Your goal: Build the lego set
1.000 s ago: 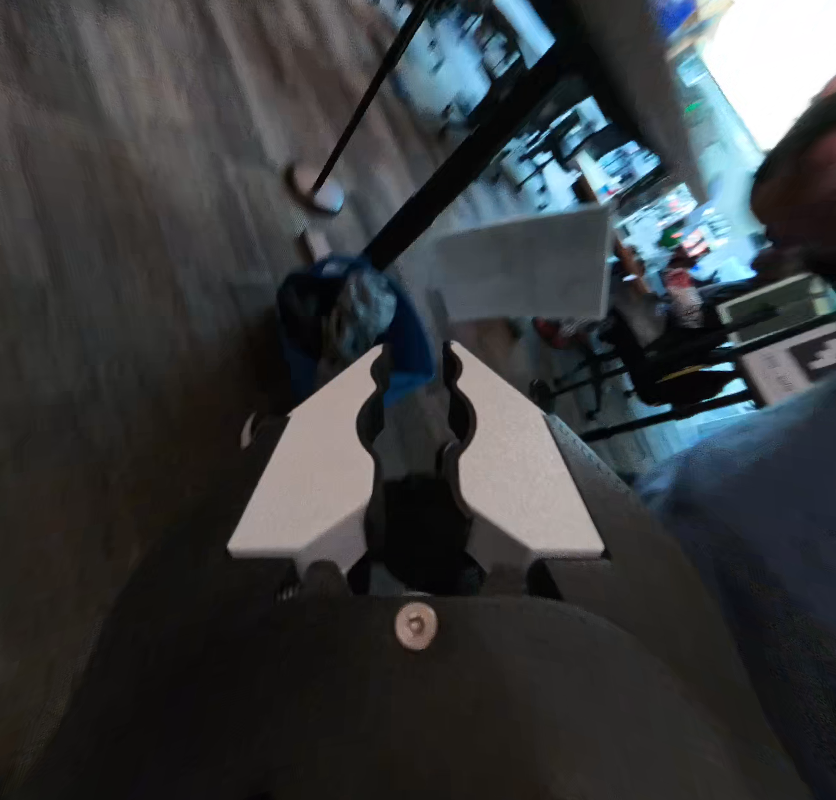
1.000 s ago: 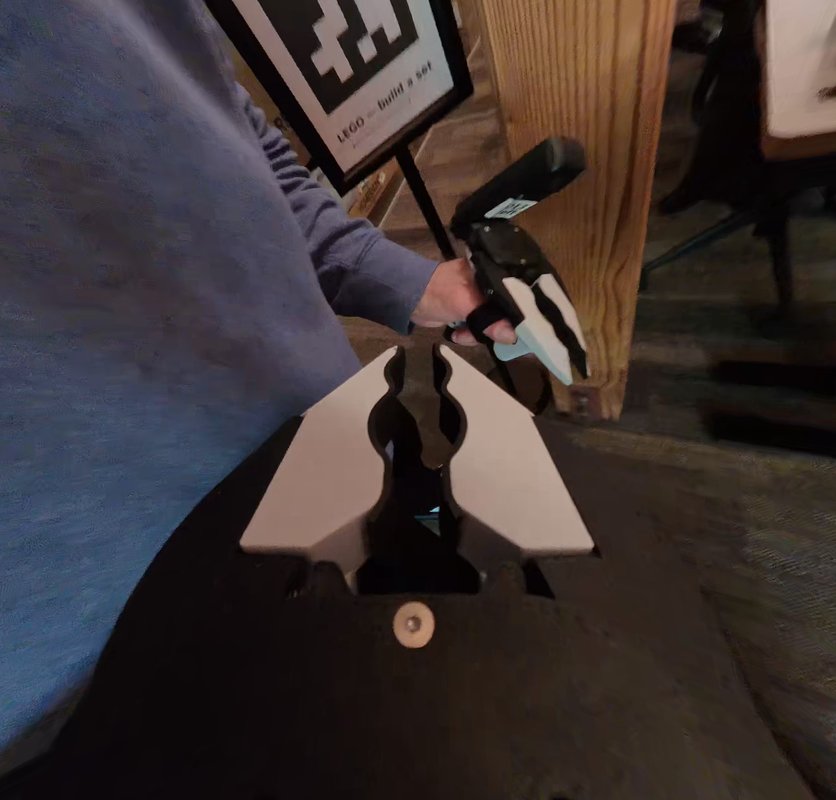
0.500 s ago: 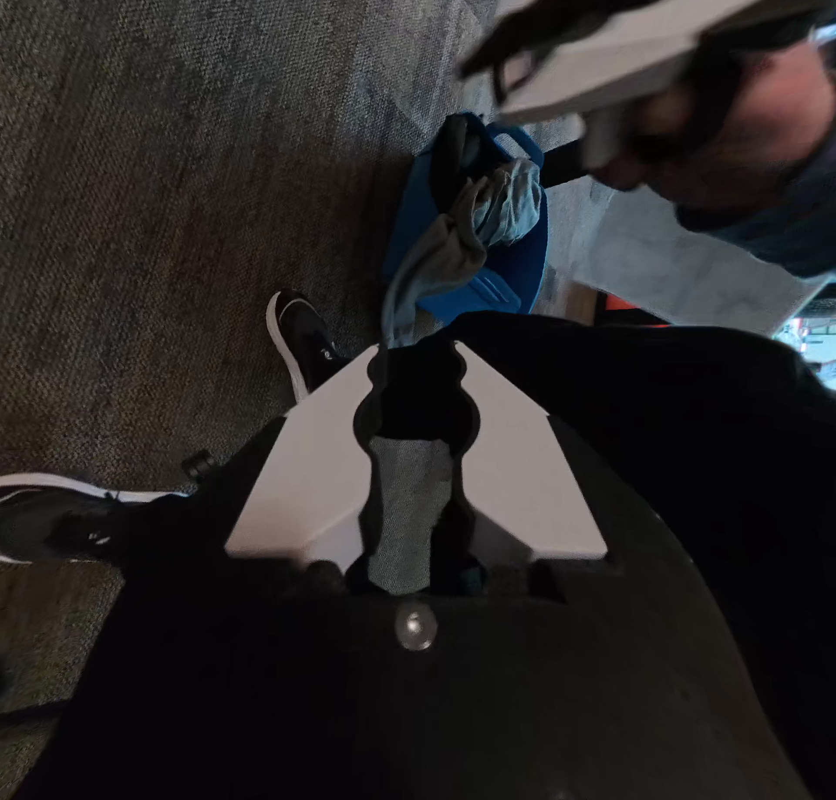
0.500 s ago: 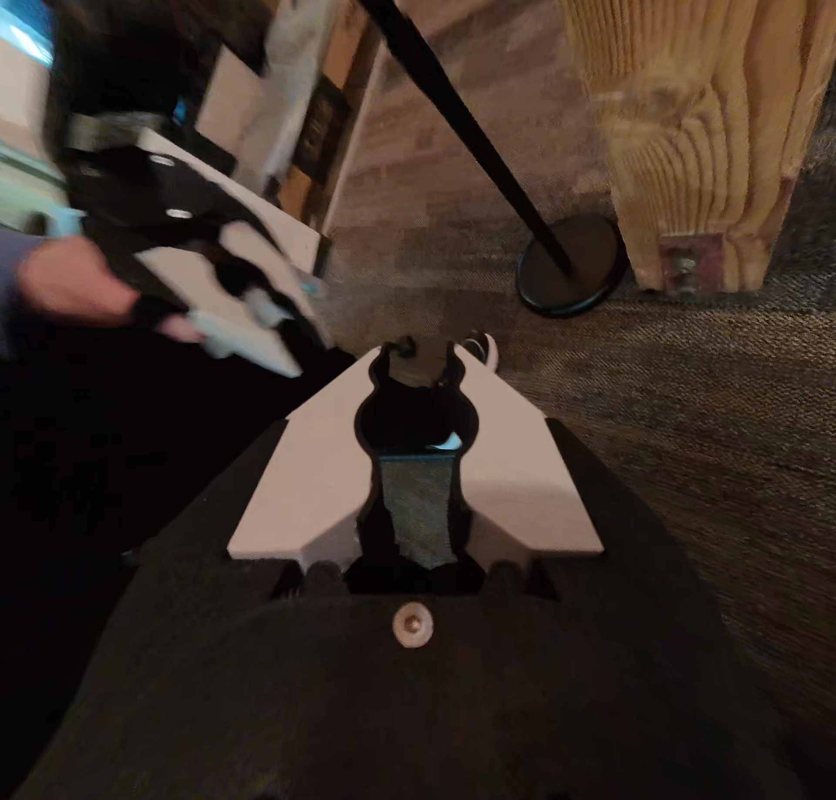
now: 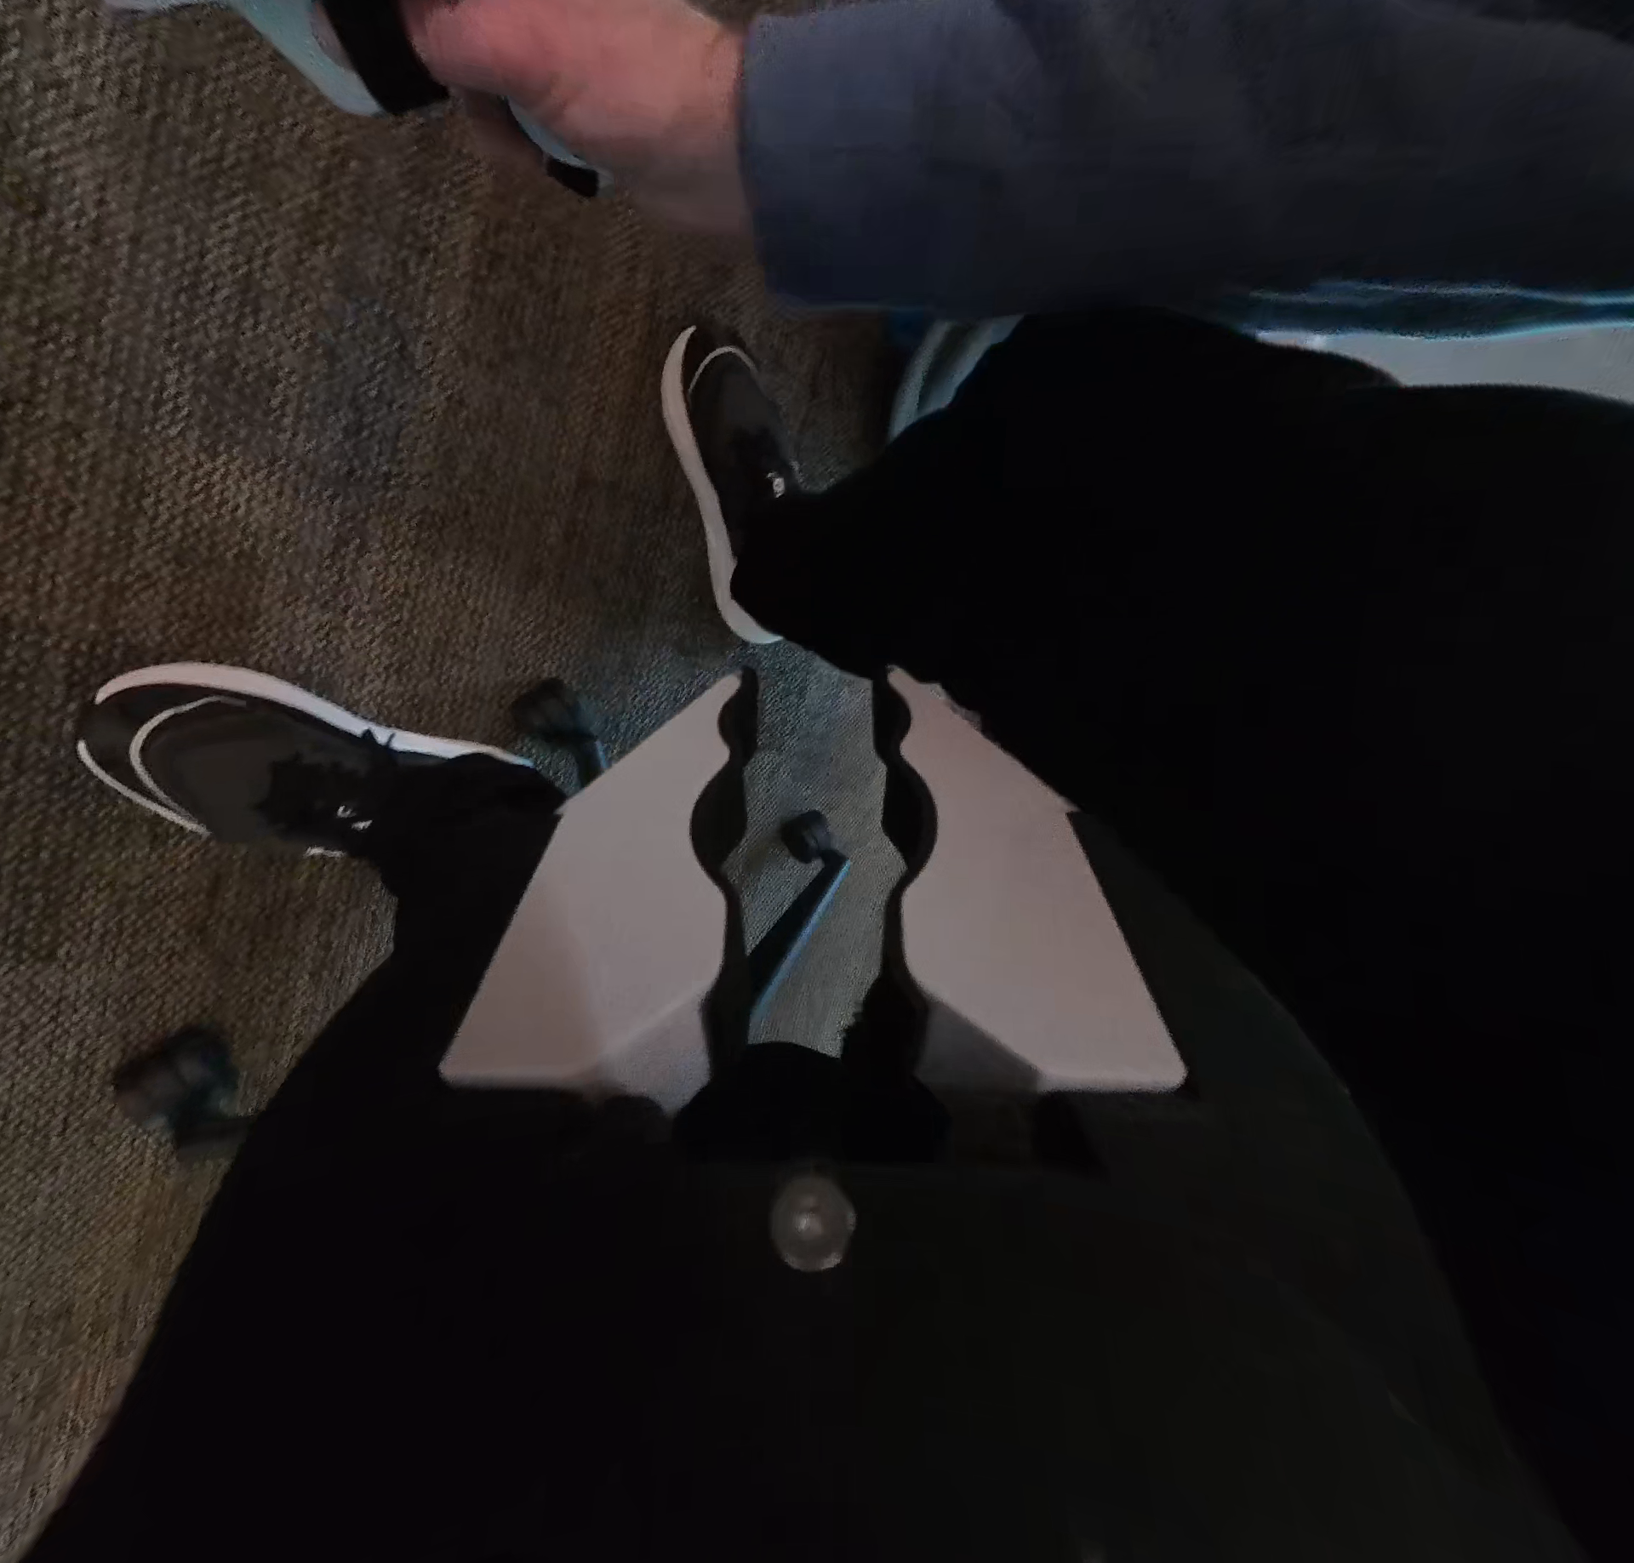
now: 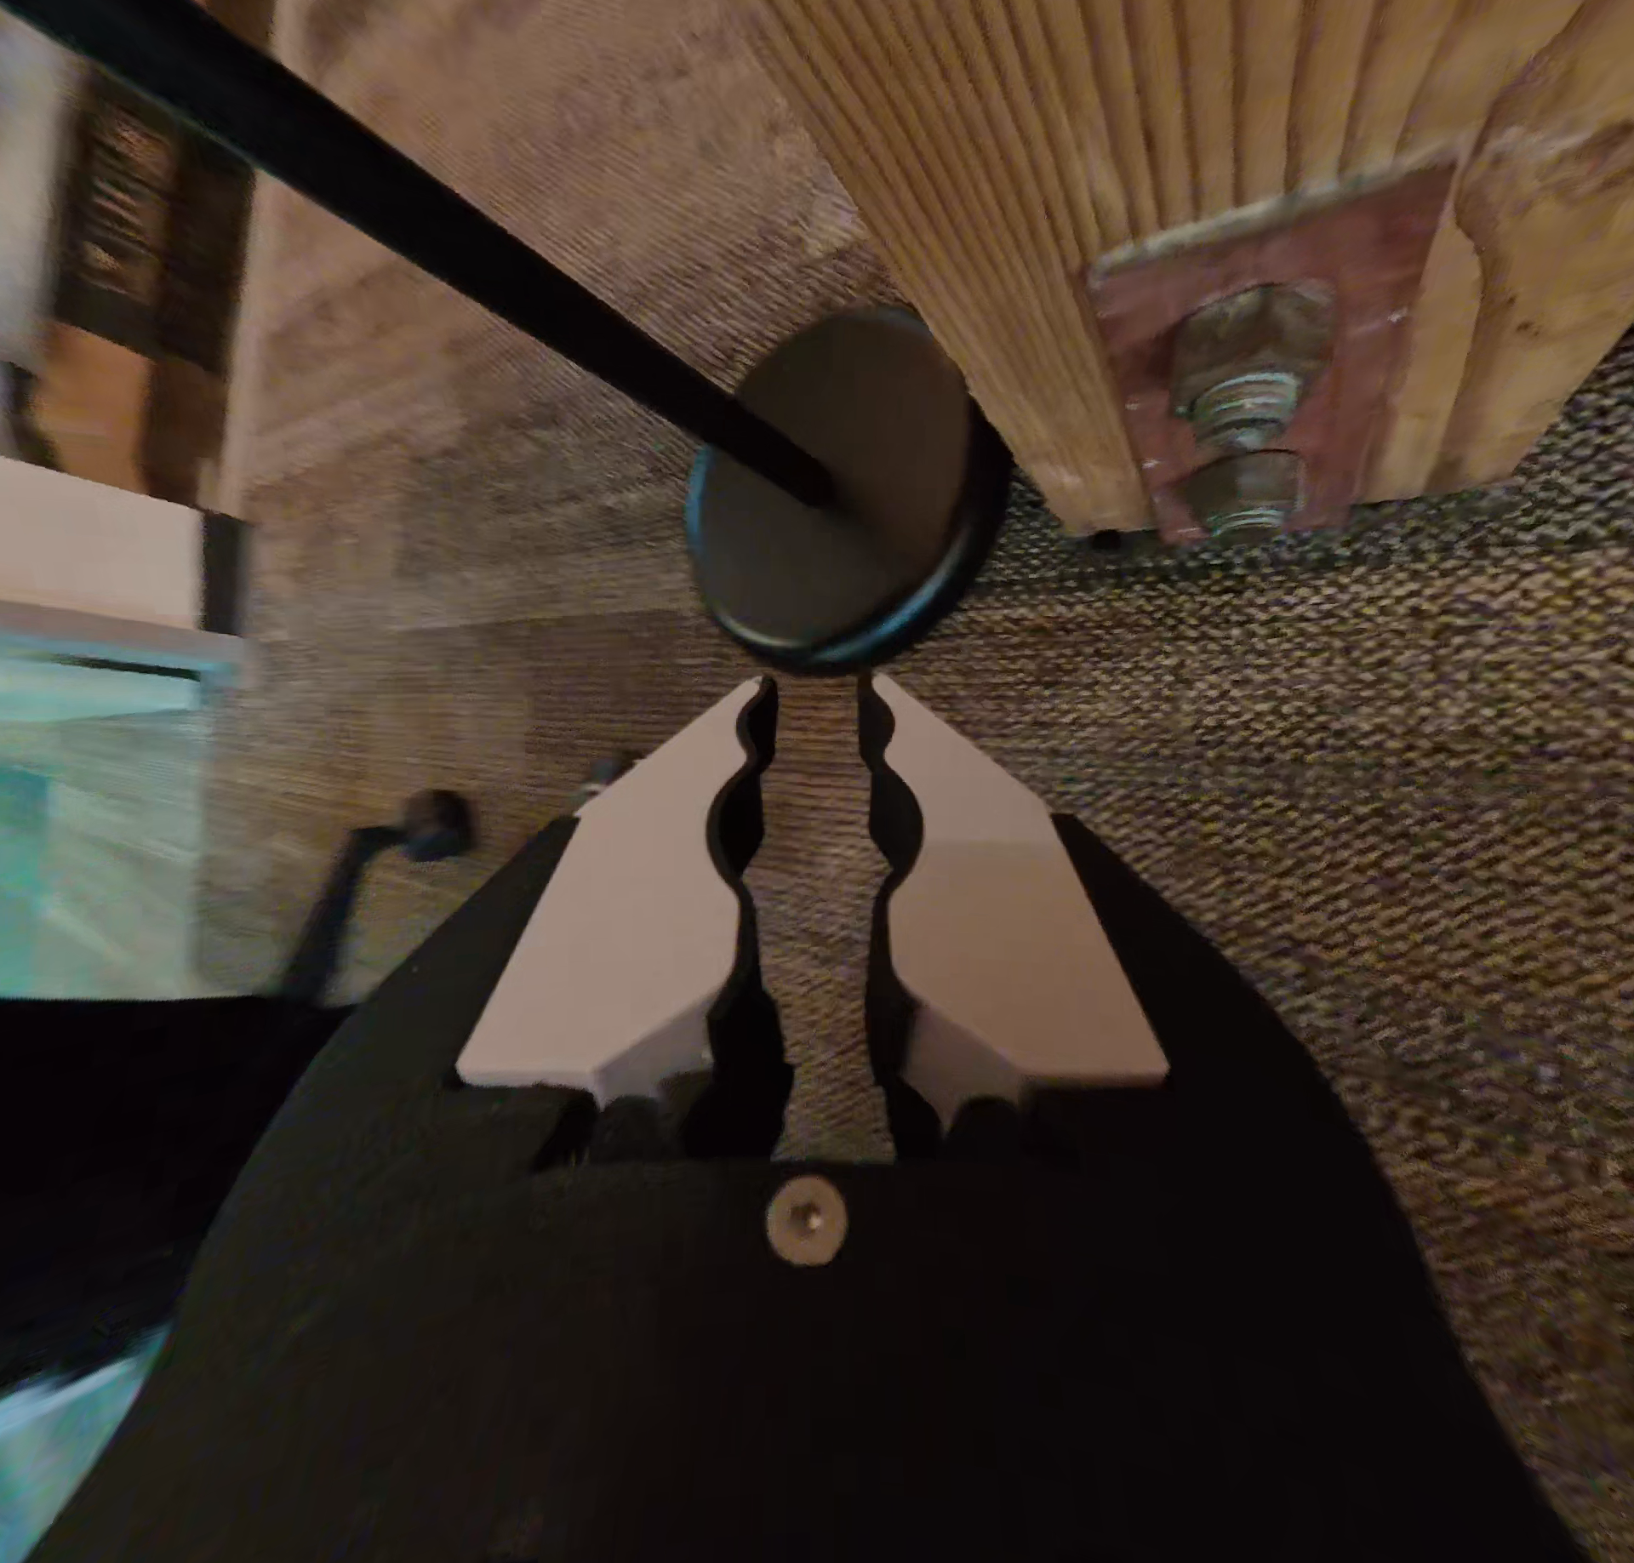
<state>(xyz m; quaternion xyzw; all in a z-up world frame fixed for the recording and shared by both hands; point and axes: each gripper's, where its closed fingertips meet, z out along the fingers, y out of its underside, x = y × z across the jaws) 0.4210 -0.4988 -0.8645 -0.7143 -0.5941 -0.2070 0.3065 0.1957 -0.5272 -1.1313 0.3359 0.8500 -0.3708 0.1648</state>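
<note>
The left gripper (image 5: 813, 681) points down at the carpet (image 5: 292, 424) with its jaws a narrow gap apart and nothing between them; only carpet and a black castor on a chair leg (image 5: 809, 840) show through the gap. Just beyond the tips, a black shoe with a white sole (image 5: 729, 460) stands on the carpet, a second one (image 5: 256, 765) lies well to the left of the gripper, and dark trousers (image 5: 1238, 637) fill the right side. Farther out, a hand (image 5: 601, 62) in a blue sleeve (image 5: 1149, 106) grips the other tool.

The right gripper (image 6: 818, 685) is likewise slightly parted and empty over the carpet. Just past its tips sits the round black base (image 6: 849, 495) of a thin black pole (image 6: 354, 177), touching or nearly touching a wooden post (image 6: 1061, 150) with a bolted metal bracket (image 6: 1256, 389).

No lego set shows in either view.
</note>
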